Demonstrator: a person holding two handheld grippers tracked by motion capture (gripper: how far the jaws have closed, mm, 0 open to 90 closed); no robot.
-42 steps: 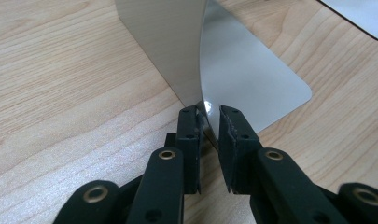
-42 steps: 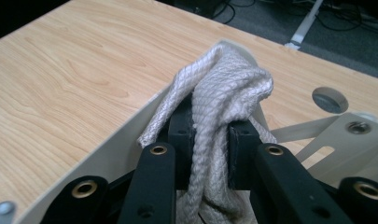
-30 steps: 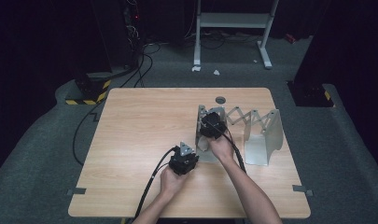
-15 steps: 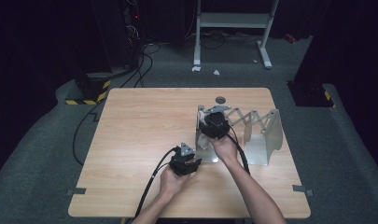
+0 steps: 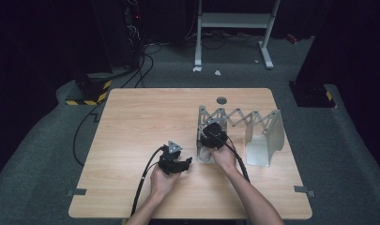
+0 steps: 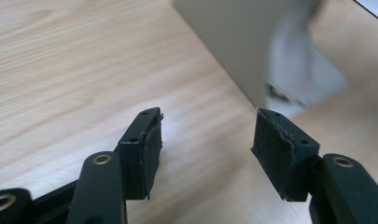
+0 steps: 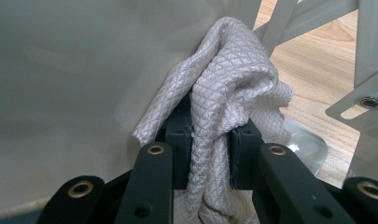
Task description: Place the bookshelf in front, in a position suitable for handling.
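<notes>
Our right claw [image 7: 210,135] is clenched on a bunched white quilted cloth [image 7: 228,88], the diamond-stitched fabric pinched between the two black jaws and pressed up against the pale grey metal end panel [image 7: 84,65] of an expanding rack. From the high view, that same right claw [image 5: 211,137] sits at the near-left end of the grey metal accordion rack [image 5: 239,119], which stands toward the right half of the light wooden surface [image 5: 145,117]; the cloth itself is tucked under the claw there and hard to pick out.

Our left claw [image 6: 205,135] is released, its jaws spread wide with nothing between them, low over the bare wood and pointing toward the corner of the same grey panel [image 6: 233,42]. From above, the left claw [image 5: 176,159] rests just beside the rack's near end, apart from the right one.

What could go wrong, as we judge it: the cloth is gathered unevenly, so a loose fold could slip from the grip if we rub hard along the panel. The rack looks light and its scissor links [image 5: 234,117] fold freely, so sideways pressure may slide or collapse it, since nothing steadies it. A trailing edge of cloth could also snag on the rivets [image 7: 366,101] or link arms. Our trailing black cable [image 5: 148,178] lies slack across the surface and could drag.
</notes>
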